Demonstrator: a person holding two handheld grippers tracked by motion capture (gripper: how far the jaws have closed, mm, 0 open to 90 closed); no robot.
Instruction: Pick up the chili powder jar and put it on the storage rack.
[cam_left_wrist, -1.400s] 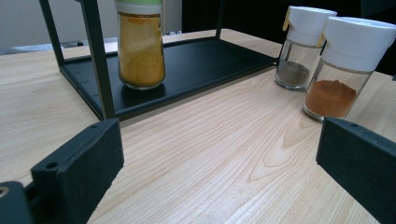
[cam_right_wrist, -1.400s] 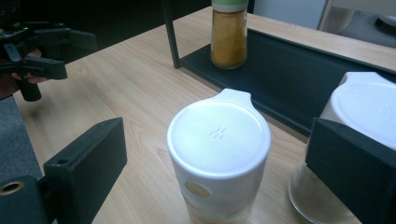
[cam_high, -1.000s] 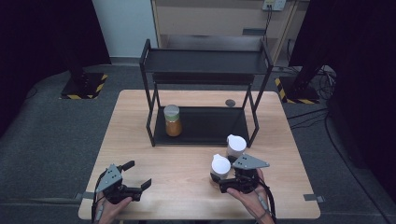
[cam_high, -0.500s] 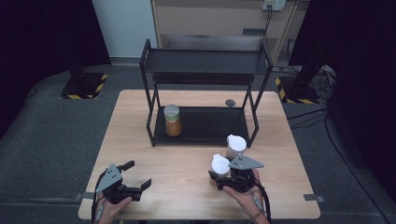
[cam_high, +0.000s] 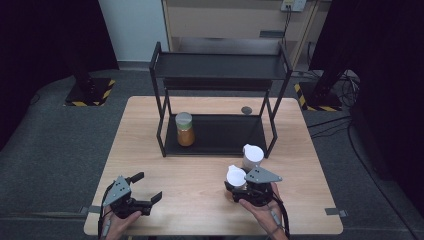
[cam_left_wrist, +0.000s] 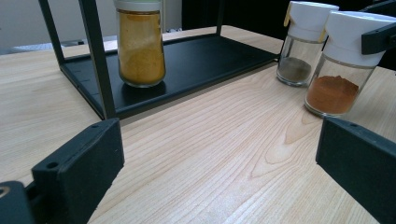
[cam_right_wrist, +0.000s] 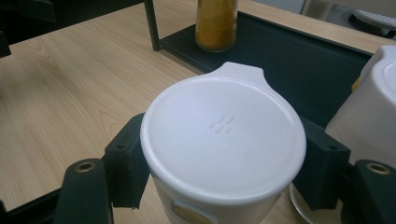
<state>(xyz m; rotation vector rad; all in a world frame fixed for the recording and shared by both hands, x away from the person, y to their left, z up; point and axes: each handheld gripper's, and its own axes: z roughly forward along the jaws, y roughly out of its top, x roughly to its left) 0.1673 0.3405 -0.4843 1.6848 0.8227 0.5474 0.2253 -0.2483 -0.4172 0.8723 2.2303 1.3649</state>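
Note:
Two white-capped glass spice jars stand on the wooden table in front of the rack. The nearer one (cam_high: 236, 176) (cam_right_wrist: 223, 135) holds orange-red powder (cam_left_wrist: 332, 93). My right gripper (cam_high: 239, 187) (cam_right_wrist: 219, 161) has just been closing and is now shut on it, a black pad pressing each side below the cap. The farther jar (cam_high: 252, 155) (cam_left_wrist: 301, 44) holds grey powder and stands free just behind. My left gripper (cam_high: 147, 186) (cam_left_wrist: 219, 158) rests open near the front left edge, with nothing between its jaws.
A black two-tier rack (cam_high: 220, 67) stands at the middle back of the table (cam_high: 150, 150). A jar of yellow powder (cam_high: 184, 129) (cam_left_wrist: 140, 44) (cam_right_wrist: 216, 23) stands at the left of its lower shelf. A small dark disc (cam_high: 246, 110) lies behind the rack.
The right gripper's jaws have closed onto the nearer white-capped jar, while the hand barely shifted. The left gripper has stayed where it was.

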